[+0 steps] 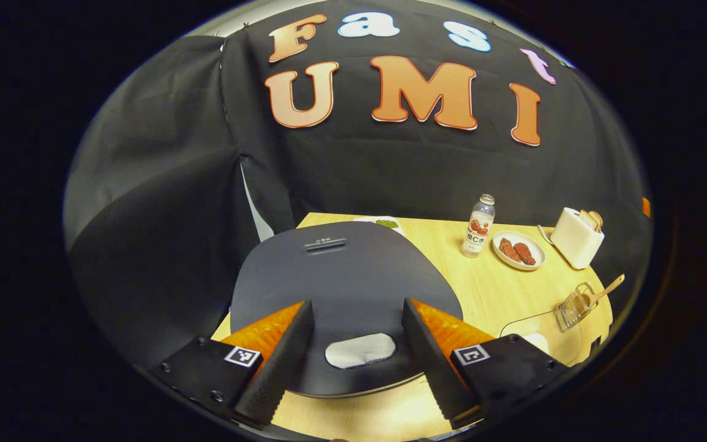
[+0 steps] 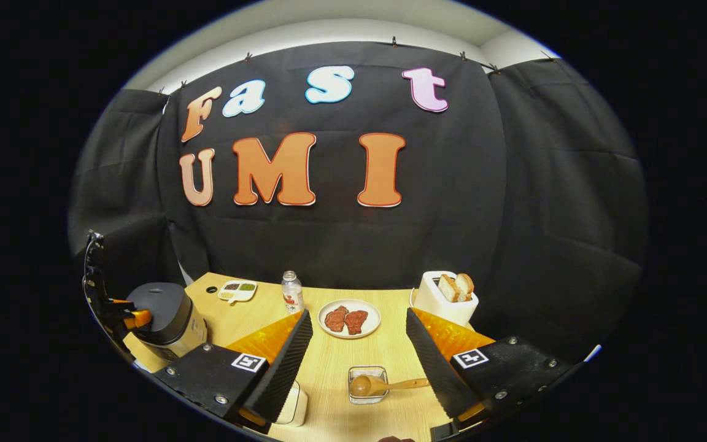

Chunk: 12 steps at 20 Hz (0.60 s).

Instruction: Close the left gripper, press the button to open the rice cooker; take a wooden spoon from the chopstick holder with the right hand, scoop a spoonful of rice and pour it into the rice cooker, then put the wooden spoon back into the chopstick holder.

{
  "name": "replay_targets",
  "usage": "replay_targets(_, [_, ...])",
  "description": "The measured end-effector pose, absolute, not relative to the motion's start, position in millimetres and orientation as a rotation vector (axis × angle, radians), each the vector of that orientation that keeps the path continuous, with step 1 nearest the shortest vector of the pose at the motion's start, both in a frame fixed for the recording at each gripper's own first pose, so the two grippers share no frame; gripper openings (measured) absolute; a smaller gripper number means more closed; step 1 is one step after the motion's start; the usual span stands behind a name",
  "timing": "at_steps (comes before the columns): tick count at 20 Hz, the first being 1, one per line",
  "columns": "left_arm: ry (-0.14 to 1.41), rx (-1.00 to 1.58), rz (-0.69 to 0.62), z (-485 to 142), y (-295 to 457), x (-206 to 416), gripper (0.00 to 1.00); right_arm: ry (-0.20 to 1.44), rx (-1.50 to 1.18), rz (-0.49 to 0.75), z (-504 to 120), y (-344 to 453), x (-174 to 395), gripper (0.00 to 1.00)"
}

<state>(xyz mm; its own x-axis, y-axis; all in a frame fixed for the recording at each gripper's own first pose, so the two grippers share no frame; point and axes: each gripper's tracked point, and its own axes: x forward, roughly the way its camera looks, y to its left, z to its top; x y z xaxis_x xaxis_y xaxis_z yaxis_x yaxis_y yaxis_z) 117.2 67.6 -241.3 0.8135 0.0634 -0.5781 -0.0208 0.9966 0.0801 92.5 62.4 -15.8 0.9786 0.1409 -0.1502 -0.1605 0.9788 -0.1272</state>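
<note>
Rice cooker (image 1: 341, 270) lid-closed beneath wide left claw (image 1: 356, 362); right claw (image 2: 359, 368) wide above wooden spoon (image 2: 384, 385).

We see a light wooden table (image 2: 329, 362) carrying 1 rice cooker (image 2: 166, 319), 1 sauce dish (image 2: 237, 290), 1 bottle (image 2: 292, 293), 1 plate (image 2: 349, 318) of meat, 1 toaster (image 2: 442, 301) and 1 chopstick holder (image 2: 368, 385).

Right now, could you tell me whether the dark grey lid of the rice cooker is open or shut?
Shut. The dark grey lid lies flat over the rice cooker; the left gripper, open, hovers above its pale oval button.
</note>
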Motion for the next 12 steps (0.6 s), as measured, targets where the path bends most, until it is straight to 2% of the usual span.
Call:
replay_targets(2, [0.548, 0.027, 0.039, -200.1, 62.8, 133.6, 0.99, 0.120, -0.135, 0.136, -4.3, 56.6, 90.5, 0.95])
replay_targets(3, [0.501, 0.007, 0.033, -171.7, 59.7, 142.5, 0.94, 0.109, -0.135, 0.127, 1.4, 52.6, 89.0, 0.95])
replay_targets(6, [0.330, 0.007, -0.003, -75.5, 53.8, 155.1, 0.94, 0.085, -0.118, 0.111, 22.2, 45.7, 82.0, 0.95])
replay_targets(8, [0.228, 0.038, -0.009, -18.4, 55.7, 153.1, 0.98, 0.058, -0.111, 0.090, 41.9, 38.3, 77.2, 0.95])
replay_targets(12, [0.081, 0.089, -0.020, 66.2, 55.5, 129.4, 0.94, -0.010, -0.113, 0.055, 86.0, 24.0, 60.9, 0.95])
